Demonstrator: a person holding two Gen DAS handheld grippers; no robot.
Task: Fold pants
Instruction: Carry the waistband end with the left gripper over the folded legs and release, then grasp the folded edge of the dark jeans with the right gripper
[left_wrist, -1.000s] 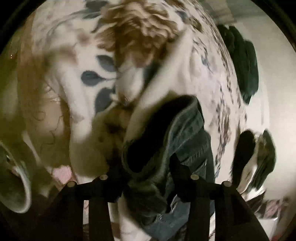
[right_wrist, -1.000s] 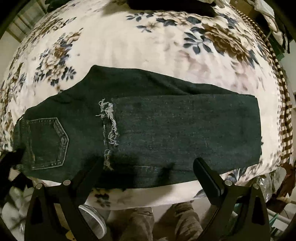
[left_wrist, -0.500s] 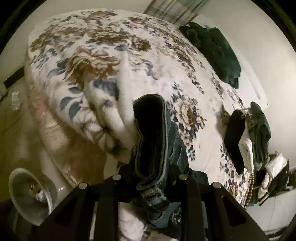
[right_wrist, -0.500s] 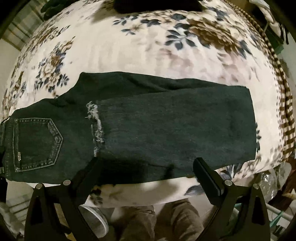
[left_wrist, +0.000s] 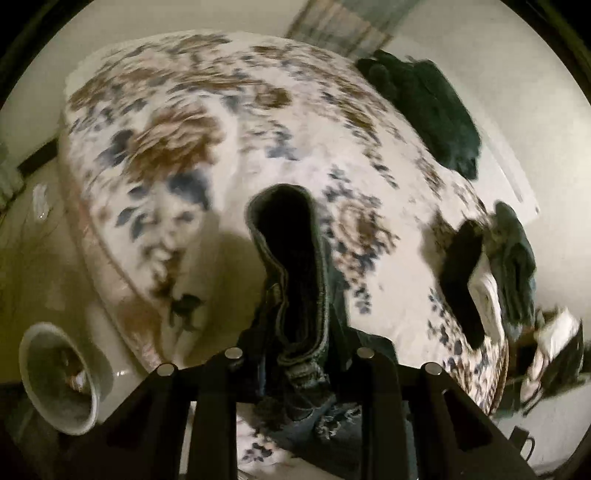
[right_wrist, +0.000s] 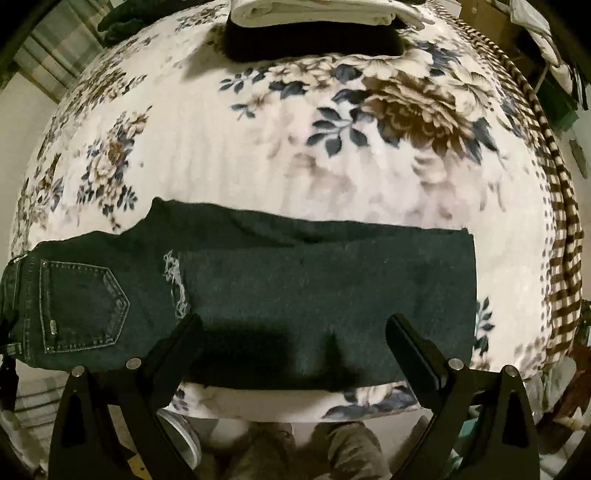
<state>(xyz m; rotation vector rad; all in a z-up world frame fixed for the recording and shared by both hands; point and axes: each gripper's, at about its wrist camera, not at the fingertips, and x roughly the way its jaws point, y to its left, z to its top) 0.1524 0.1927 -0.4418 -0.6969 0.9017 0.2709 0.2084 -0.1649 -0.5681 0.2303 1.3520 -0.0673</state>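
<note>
left gripper (left_wrist: 295, 354) fingers pinch jeans (right_wrist: 258, 295) waistband, frame centre | right gripper (right_wrist: 295, 325) fingers spread, empty | denim heavy, limp, non-slip; grip hems or waistband

A home bedroom: a bed (right_wrist: 295, 155) under a floral fleece blanket (left_wrist: 229, 122) fills both views, with folded clothes (right_wrist: 314, 22) stacked at its far edge, a checked curtain (left_wrist: 332, 26) at the top, and a bowl (left_wrist: 59, 376) on the floor, lower left.

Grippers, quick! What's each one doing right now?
Left gripper: just closed, clamped on the jeans waistband.
Right gripper: open, holding nothing, above the jeans.
</note>
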